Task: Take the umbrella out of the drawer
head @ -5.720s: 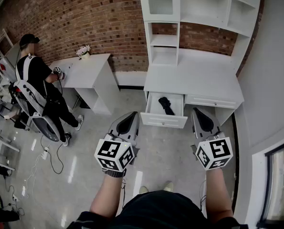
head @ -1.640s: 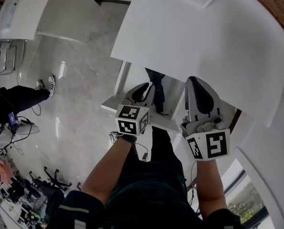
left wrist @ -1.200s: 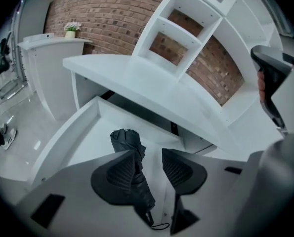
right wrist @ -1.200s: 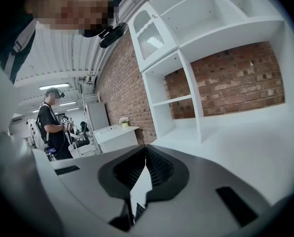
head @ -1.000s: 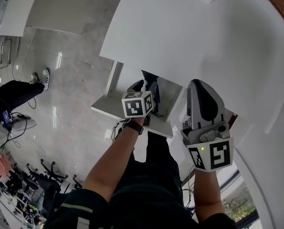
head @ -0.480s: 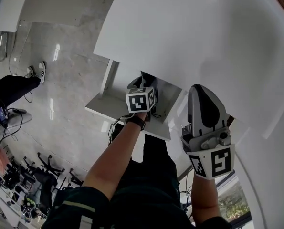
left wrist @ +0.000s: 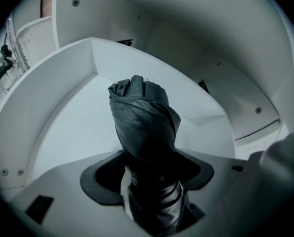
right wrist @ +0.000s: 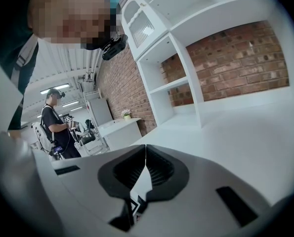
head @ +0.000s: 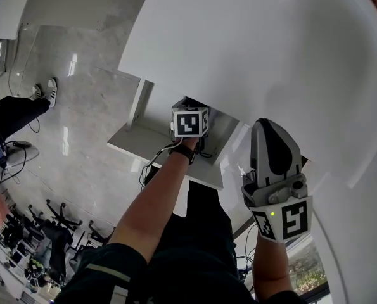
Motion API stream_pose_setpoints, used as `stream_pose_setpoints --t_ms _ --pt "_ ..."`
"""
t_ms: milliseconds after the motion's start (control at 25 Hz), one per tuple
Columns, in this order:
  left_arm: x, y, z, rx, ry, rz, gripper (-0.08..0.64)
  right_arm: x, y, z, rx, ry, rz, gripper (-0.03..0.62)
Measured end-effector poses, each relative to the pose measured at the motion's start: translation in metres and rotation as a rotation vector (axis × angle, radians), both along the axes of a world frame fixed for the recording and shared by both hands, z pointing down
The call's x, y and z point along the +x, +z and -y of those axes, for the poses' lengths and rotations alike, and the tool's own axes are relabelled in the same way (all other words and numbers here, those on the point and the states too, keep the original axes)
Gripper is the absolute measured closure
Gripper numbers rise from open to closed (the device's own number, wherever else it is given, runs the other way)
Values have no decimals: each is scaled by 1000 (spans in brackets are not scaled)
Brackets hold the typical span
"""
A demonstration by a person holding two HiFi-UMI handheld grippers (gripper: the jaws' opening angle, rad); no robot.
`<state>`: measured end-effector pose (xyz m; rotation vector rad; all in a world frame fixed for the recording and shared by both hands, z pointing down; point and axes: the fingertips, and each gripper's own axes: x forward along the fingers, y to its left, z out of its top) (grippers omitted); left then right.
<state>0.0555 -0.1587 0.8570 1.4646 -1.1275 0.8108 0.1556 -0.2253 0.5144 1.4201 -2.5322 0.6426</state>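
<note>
- The left gripper (left wrist: 149, 177) had come down into the open drawer (head: 130, 145) at the middle of the head view, and its jaws were opening wide.
- The black umbrella (left wrist: 142, 117) lay between them in the drawer, not yet squeezed.
- The right gripper (right wrist: 146, 153) stayed closed and empty.
- Probably the grasp came next.

I am looking down on a white desk (head: 258, 49) whose drawer (head: 151, 156) is standing pulled out above the pale glossy floor (head: 87, 100); a furled dark umbrella (left wrist: 144, 117) is lying on the drawer's white bottom, clear of its walls, while a person (head: 7, 116) in light sneakers (head: 42, 92) is standing on the floor at left
</note>
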Motion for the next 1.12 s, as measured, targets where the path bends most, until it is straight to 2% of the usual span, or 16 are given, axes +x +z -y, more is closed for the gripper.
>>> stream_pose_setpoints --t_ms 160,480,840,1120 --pt "-2 1 4 19 -25 20 271 4 3 0 -8 2 -12 588" --pt "-4 -3 4 19 -83 -43 322 4 4 -2 -20 10 -7 588" --pt "-18 -24 -15 -12 -245 -116 325 -9 -12 -8 12 0 8 588" --pt "-28 -50 -22 24 -264 -129 325 -23 -23 -22 26 0 18 588"
